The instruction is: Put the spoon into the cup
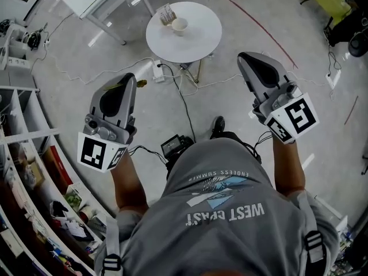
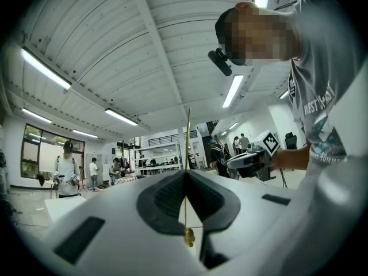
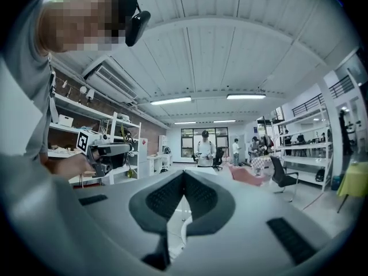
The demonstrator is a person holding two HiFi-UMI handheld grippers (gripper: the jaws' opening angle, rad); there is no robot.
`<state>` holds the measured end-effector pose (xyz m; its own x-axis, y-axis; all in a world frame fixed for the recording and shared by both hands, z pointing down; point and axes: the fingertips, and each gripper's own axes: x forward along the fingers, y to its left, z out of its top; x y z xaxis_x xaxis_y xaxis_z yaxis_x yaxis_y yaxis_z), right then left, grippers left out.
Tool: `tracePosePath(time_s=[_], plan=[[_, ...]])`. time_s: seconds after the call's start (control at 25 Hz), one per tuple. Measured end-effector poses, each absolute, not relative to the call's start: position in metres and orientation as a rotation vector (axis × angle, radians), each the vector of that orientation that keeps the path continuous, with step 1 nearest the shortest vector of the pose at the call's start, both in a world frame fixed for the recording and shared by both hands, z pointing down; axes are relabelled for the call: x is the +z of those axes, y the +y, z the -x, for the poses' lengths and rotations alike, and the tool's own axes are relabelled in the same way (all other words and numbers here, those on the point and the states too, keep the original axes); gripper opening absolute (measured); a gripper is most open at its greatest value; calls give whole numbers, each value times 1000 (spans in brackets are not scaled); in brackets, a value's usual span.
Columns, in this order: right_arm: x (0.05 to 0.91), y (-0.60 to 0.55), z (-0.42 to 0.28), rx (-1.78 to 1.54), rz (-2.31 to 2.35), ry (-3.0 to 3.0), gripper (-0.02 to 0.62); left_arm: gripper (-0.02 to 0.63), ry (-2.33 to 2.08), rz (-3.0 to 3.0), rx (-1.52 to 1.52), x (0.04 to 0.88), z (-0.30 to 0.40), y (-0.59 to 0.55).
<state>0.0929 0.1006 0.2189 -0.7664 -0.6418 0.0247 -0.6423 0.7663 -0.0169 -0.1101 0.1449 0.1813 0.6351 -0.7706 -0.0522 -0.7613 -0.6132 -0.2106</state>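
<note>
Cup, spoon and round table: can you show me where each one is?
cup (image 1: 180,25), head view, on the pale inside of its bowl.
spoon (image 2: 187,142), left gripper view, on its thin gold handle.
round table (image 1: 201,39), head view, on the bare white top, right of the cup.

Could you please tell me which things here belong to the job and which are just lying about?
Job: spoon, held in the shut left gripper; cup on the round table.
Lying about: box beside the cup; power strip and cables on the floor; shelves.
</note>
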Motion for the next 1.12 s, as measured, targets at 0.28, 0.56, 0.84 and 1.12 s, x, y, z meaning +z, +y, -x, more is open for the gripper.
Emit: tracePosePath(time_s=[0.28, 0.56, 0.84, 1.12], plan=[[219, 62, -103, 60, -943, -2992, 2, 0, 1353, 2597, -106, 179, 92, 119], [227, 33, -110, 91, -910, -3010, 2, 0, 1397, 2583, -139, 180, 86, 97], [245, 8, -106, 116, -989, -2966, 2, 0, 1318, 2638, -133, 196, 93, 55], [241, -11, -89, 129, -1162, -2888, 2, 0, 1141, 2720, -89, 193, 111, 9]])
